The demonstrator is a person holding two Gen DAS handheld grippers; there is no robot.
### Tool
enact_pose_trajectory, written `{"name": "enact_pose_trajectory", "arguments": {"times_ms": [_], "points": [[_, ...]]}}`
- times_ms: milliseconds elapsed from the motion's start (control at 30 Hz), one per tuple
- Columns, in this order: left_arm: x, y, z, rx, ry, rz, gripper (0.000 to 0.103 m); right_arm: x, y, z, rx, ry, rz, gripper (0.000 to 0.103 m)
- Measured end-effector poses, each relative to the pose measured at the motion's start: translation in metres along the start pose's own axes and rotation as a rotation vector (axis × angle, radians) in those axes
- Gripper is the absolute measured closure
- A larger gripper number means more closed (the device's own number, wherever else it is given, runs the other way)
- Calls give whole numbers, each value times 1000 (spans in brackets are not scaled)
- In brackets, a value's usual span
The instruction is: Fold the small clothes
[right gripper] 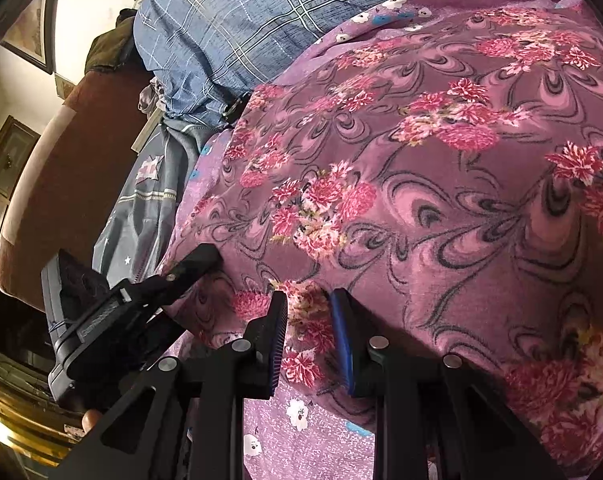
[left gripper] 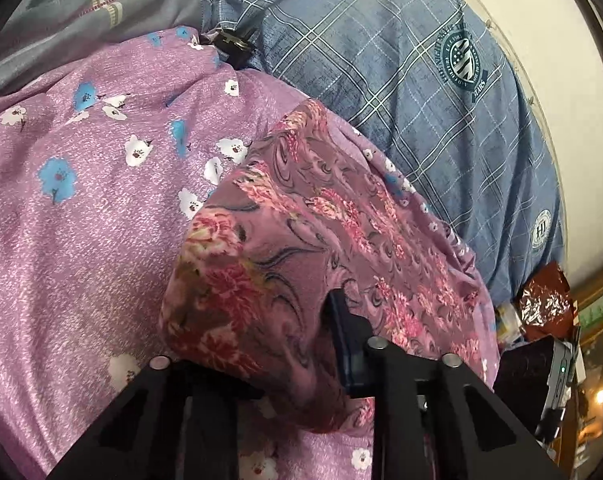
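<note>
Mauve cloth (right gripper: 441, 184) with pink flowers and dark swirls, bunched between clenched right fingers (right gripper: 279, 340); edge pinched by left fingers (left gripper: 341, 336) too.

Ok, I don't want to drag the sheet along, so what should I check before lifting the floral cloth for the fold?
1. Right tool shut on the cloth edge: ok.
2. Left tool shut on the cloth: ok, though the cloth hides one finger.
3. Both tools on the same edge: ok, seen from the right wrist.
4. Sheet out of both grips: cannot tell.
5. Nothing lying on the cloth: ok.
</note>
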State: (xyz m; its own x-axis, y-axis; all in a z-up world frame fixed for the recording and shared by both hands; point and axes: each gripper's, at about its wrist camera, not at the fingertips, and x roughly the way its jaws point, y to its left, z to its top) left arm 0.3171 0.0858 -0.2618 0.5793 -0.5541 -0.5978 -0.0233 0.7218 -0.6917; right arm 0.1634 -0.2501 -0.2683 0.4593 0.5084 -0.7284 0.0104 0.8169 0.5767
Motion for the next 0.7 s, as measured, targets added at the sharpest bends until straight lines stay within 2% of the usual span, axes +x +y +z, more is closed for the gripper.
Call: {"name": "enact_pose_trajectory", "arguments": {"times_ms": [67,167,233,300,333,467,500,567,600,700], "points": [[3,-3,1,0,-10,2,83,0,-1,0,1,3,5,81],[8,-9,-1,-17,-6,8,68,-1,-4,0,10,18,11,83],[10,-12,-2,-14,-19,12,66,-7,-6,0,25,31,2,89],[8,-18,-3,11,-41,28,71,-15,-5,1,19,24,-17,89],[8,-20,-5,23,-56,39,80,-25,-4,2,12,-13,-31,88],[0,-33,-11,85,-100,57,91,-56,-11,8,6,-167,-145,88],[-1,-39,-14,116,-112,65,93,-57,-18,9,30,-164,-171,88],[-3,-51,-19,173,-134,78,93,-46,-36,10,93,-95,-178,92],[-5,-56,-22,199,-144,79,94,-45,-41,9,109,-95,-162,97],[-11,-70,-30,259,-165,59,95,-51,-50,12,147,-72,-111,98]]}}
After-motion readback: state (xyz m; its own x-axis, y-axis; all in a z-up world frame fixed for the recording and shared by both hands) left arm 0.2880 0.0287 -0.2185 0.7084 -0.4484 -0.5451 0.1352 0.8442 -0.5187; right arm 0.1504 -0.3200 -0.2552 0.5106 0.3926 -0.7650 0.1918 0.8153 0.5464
